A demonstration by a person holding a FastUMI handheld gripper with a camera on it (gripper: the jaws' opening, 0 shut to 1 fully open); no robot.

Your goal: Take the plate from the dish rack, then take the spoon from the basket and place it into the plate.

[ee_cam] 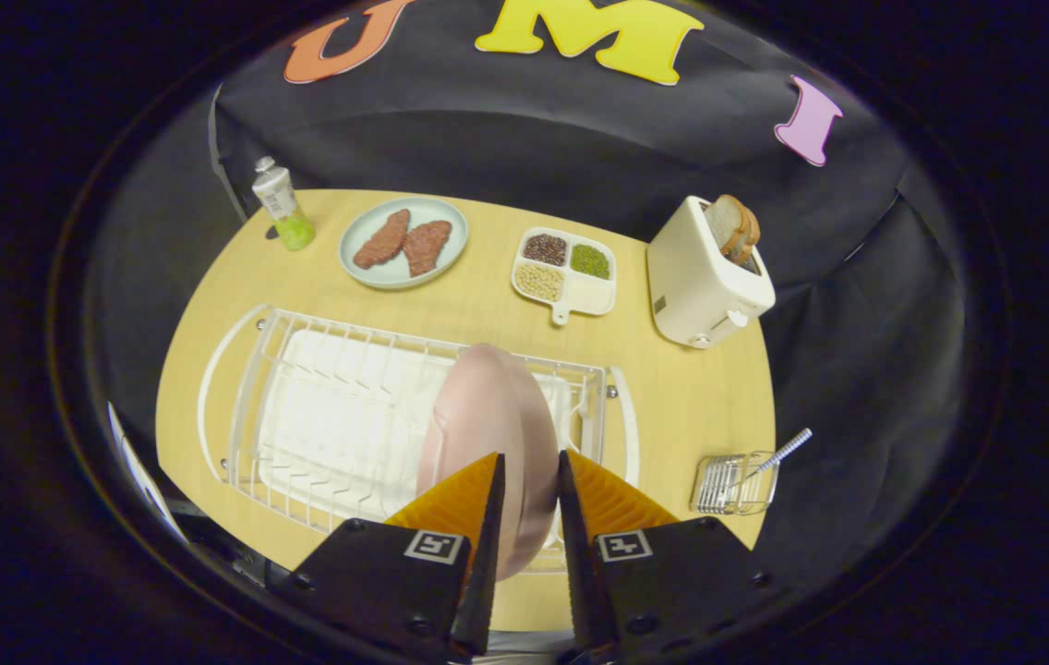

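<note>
Your fingers (532, 466) sit narrowly parted around the rim of the pink plate (488, 416), which stands on edge in the rack (321, 406); whether both press it, you cannot tell. The spoon (778, 455) leans in the basket (732, 485) on the table (691, 397).

Black hand-held gripper (529, 480), square-marker tags, screws

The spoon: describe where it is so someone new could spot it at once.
Start at the white dish rack holding the pink plate between the gripper fingers. Beside the rack stands a small wire basket; the spoon is the striped handle leaning out.
</note>
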